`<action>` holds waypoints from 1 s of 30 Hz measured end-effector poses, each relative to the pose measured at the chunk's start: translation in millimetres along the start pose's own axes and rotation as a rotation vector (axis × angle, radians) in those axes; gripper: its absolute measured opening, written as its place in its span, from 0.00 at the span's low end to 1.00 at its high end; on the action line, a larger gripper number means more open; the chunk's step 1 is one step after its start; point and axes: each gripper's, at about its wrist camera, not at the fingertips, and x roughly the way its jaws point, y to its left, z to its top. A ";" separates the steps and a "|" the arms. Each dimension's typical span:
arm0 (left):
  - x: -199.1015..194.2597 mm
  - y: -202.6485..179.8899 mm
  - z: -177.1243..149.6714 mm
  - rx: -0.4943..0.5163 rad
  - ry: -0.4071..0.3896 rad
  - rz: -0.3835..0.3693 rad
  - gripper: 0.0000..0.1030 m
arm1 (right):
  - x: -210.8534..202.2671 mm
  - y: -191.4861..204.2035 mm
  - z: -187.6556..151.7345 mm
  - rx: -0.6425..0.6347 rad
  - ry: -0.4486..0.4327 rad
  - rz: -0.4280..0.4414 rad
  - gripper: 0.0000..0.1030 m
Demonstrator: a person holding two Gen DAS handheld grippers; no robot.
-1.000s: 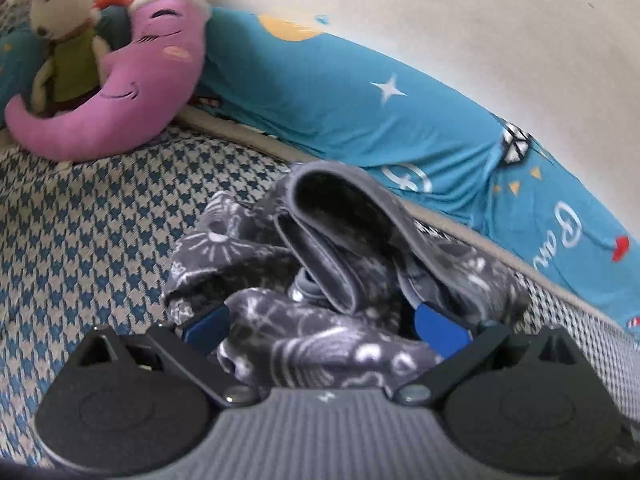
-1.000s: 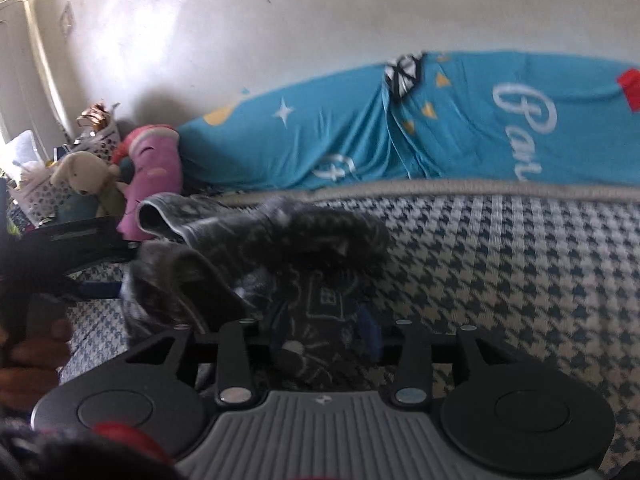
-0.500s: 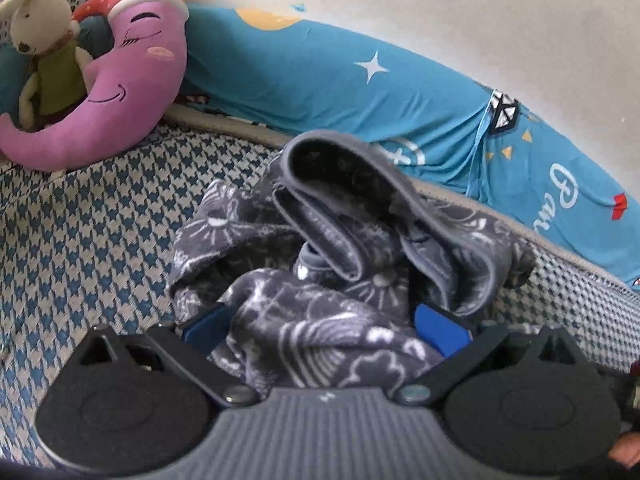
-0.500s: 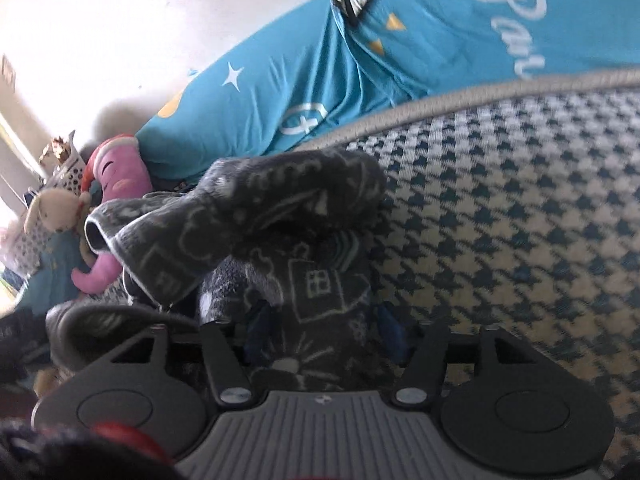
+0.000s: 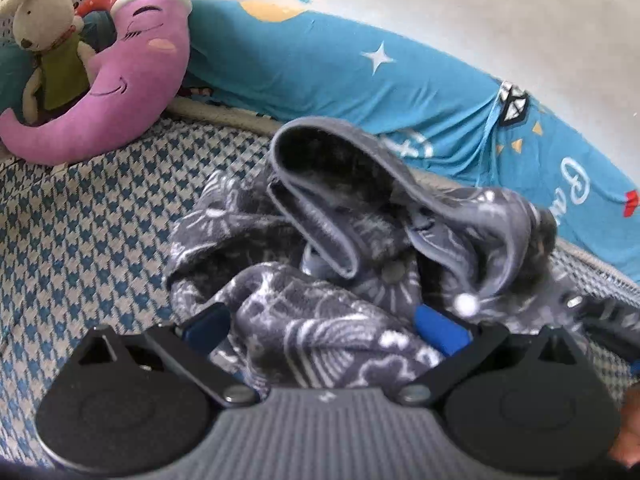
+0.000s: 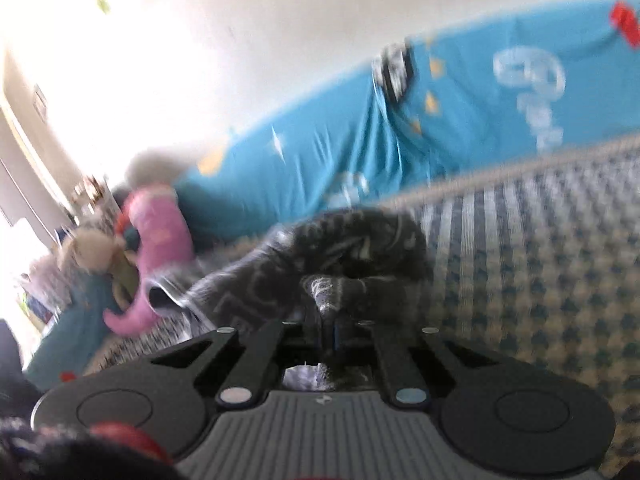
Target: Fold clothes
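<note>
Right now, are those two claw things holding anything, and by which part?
The right gripper pinches a bunched fold of the grey patterned garment. The left gripper is open, with cloth lying loose between its fingers.

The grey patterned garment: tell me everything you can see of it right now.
The grey patterned garment looks like soft fleece, dark grey with white line drawings. It lies crumpled in a heap on the houndstooth bed cover, a plain-grey banded edge looping up at its top. A round button shows near its middle. The left gripper is open with fabric bunched between its blue pads; the right gripper is shut on a pinch of it.
</note>
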 end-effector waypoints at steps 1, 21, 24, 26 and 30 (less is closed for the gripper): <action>-2.3 -3.4 0.1 0.007 -0.014 -0.005 1.00 | -12.3 2.1 6.7 -0.001 -0.047 0.010 0.08; 5.1 -14.1 0.0 -0.058 -0.005 0.007 1.00 | -88.6 -49.4 24.3 0.011 -0.085 -0.130 0.25; 6.1 -16.4 -1.5 -0.046 -0.006 0.012 1.00 | -94.1 -59.9 23.2 0.036 -0.103 -0.159 0.27; 6.7 -18.2 -2.3 -0.040 -0.006 0.014 1.00 | -99.9 -66.6 21.6 0.047 -0.110 -0.176 0.28; 8.6 -20.5 -4.5 -0.021 0.002 0.022 1.00 | -89.0 -71.7 18.4 0.032 -0.075 -0.207 0.30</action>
